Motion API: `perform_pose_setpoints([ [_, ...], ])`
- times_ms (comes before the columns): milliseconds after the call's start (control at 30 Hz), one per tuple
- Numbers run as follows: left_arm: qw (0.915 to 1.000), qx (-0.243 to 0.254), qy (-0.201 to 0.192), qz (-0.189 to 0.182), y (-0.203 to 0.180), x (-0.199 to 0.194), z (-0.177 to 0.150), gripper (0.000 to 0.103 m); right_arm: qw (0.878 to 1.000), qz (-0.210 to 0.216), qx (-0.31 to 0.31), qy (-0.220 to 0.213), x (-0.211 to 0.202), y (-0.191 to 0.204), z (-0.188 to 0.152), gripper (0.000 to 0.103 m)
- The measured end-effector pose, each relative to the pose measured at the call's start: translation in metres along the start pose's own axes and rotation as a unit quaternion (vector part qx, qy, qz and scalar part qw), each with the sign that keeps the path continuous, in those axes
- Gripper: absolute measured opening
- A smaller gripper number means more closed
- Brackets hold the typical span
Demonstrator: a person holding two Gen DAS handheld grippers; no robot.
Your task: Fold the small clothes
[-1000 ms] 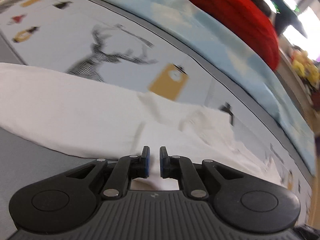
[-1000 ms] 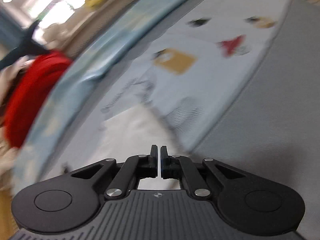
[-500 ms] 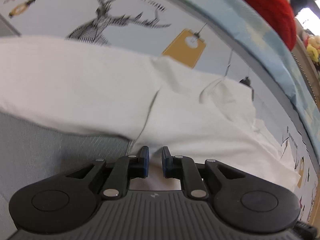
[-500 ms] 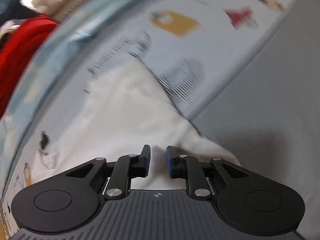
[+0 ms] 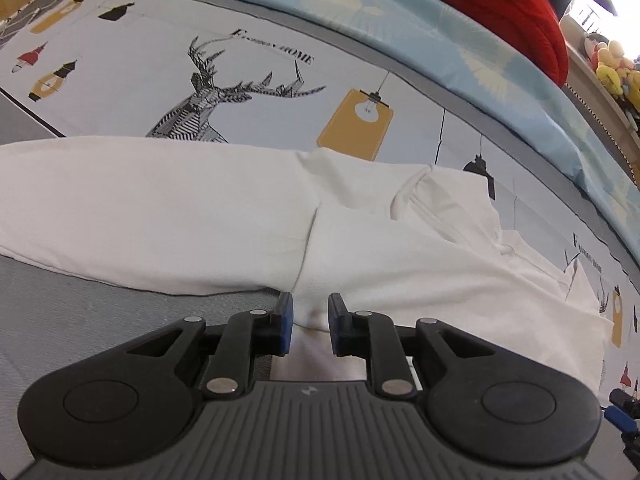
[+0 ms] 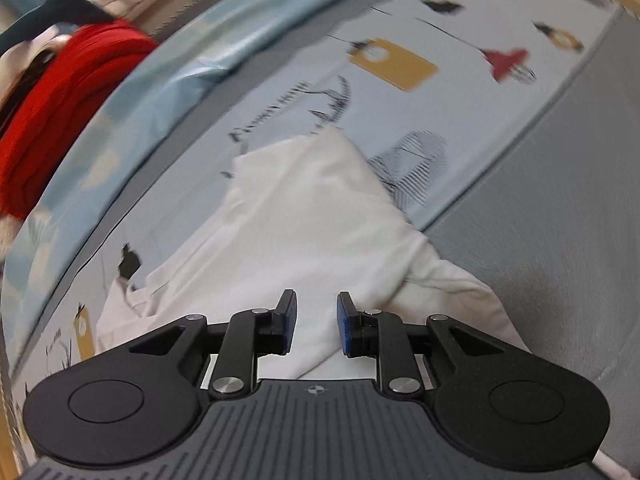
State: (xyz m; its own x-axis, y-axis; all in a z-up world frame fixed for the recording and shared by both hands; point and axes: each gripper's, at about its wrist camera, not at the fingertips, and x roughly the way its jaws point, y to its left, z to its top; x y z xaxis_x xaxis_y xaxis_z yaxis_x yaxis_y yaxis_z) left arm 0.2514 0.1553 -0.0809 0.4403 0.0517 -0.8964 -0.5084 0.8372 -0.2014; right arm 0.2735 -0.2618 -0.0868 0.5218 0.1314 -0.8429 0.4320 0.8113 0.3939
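A bed with a printed sheet (image 5: 248,68) carries the white garment (image 5: 168,216), part-folded. Left tongs (image 5: 310,326) and right tongs (image 6: 317,326) are opening, cloth beneath them, unpinched. Next, I judge: regrip an edge for another fold.

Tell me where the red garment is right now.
The red garment lies at the top right of the left wrist view, beyond the pale blue sheet; in the right wrist view it lies top left.

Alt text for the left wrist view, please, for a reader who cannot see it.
The left gripper, its blue-padded jaws opening with nothing pinched, hangs over the near edge of a folded white cotton garment. The garment lies on a pale printed bedsheet with a stag drawing; a red knitted bundle sits beyond.
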Motion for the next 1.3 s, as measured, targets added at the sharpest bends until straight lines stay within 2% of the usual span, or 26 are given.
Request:
perform_pose_setpoints([
  [33, 1.0, 0.0, -0.002, 0.0, 0.001, -0.003, 0.001, 0.021, 1.0, 0.001, -0.011, -0.003, 0.0, 0.008, 0.0, 0.023],
  [100, 1.0, -0.003, -0.006, -0.004, 0.007, -0.009, 0.003, 0.029, 0.999, 0.004, -0.035, -0.01, -0.004, 0.017, -0.002, 0.023],
  [333, 0.9996, -0.004, -0.026, -0.006, 0.031, -0.023, 0.014, 0.03, 0.996, 0.004, -0.087, -0.024, -0.018, 0.04, -0.01, 0.025],
  [533, 0.9954, -0.077, -0.052, 0.024, 0.092, -0.029, 0.032, 0.03, 0.994, 0.006, -0.107, -0.024, -0.018, 0.054, -0.017, 0.025],
  [633, 0.9881, -0.126, -0.068, 0.058, 0.133, -0.03, 0.042, 0.03, 0.993, 0.007, -0.118, -0.025, -0.018, 0.06, -0.02, 0.026],
  [767, 0.9713, -0.195, -0.068, 0.118, 0.191, -0.028, 0.049, 0.03, 0.993, 0.005, -0.12, -0.02, -0.014, 0.063, -0.023, 0.026],
  [867, 0.9589, -0.212, -0.06, 0.178, 0.227, -0.022, 0.052, 0.039, 0.992, 0.003, -0.124, -0.019, -0.011, 0.067, -0.025, 0.026],
  [967, 0.9513, -0.21, -0.045, 0.221, 0.255, -0.014, 0.051, 0.044, 0.991, 0.002, -0.13, -0.016, -0.007, 0.072, -0.028, 0.026],
  [1000, 0.9501, -0.211, -0.04, 0.226, 0.261, -0.012, 0.049, 0.049, 0.991, 0.002, -0.131, -0.014, -0.005, 0.074, -0.03, 0.026],
  [1100, 0.9467, -0.23, -0.022, 0.224, 0.281, -0.004, 0.047, 0.052, 0.991, 0.004, -0.134, -0.01, -0.003, 0.078, -0.032, 0.026],
  [1167, 0.9444, -0.244, -0.028, 0.219, 0.29, -0.003, 0.046, 0.056, 0.991, 0.003, -0.135, -0.007, -0.001, 0.08, -0.034, 0.026],
  [1233, 0.9428, -0.249, -0.035, 0.219, 0.293, -0.004, 0.047, 0.056, 0.99, 0.003, -0.14, -0.006, 0.0, 0.082, -0.035, 0.026],
  [1267, 0.9421, -0.251, -0.037, 0.219, 0.291, -0.004, 0.047, 0.053, 0.99, 0.002, -0.144, -0.006, 0.0, 0.084, -0.036, 0.026],
  [1300, 0.942, -0.253, -0.041, 0.217, 0.29, -0.004, 0.047, 0.037, 0.989, 0.001, -0.149, -0.009, 0.0, 0.085, -0.037, 0.026],
])
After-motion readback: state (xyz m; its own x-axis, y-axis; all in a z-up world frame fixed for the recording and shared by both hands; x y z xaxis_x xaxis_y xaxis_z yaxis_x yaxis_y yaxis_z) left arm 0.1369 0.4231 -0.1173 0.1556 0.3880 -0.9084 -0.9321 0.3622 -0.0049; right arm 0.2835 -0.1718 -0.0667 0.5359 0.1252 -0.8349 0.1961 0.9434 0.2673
